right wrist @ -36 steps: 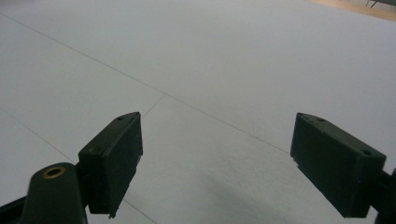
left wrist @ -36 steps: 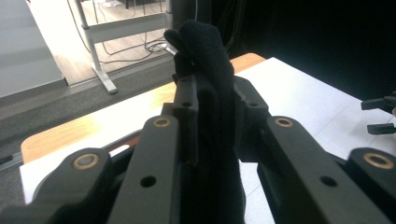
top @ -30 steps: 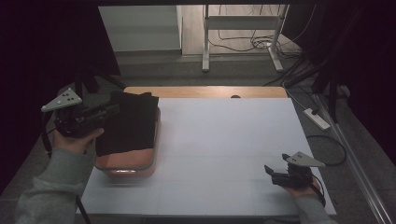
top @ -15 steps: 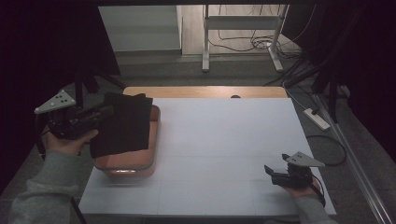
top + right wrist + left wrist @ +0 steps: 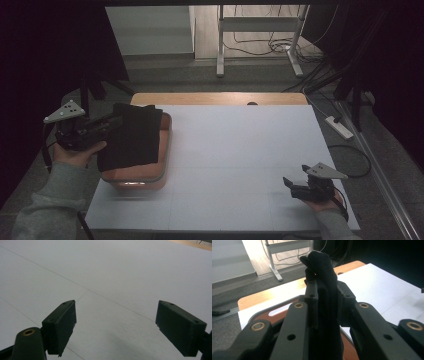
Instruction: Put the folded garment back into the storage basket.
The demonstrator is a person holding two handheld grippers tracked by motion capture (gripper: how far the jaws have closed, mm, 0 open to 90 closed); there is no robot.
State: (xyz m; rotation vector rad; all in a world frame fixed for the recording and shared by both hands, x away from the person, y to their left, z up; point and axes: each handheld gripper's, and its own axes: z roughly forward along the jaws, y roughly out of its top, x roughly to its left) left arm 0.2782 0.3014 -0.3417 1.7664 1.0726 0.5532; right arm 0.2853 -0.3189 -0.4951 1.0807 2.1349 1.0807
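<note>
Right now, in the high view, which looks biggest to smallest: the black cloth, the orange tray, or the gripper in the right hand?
1. Orange tray, though the cloth hides part of it.
2. Black cloth, nearly as large.
3. Right gripper, clearly smallest.

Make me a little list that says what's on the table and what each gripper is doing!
table: white tabletop with a wooden strip along its far edge
container: orange-brown plastic tray with rounded corners, at the table's left side
cloth: black folded fabric cloth, hanging over the tray
left gripper: left gripper, shut on the cloth, held above the tray's left edge
right gripper: right gripper, open, nothing between its jaws, low over bare tabletop near the front right corner
</note>
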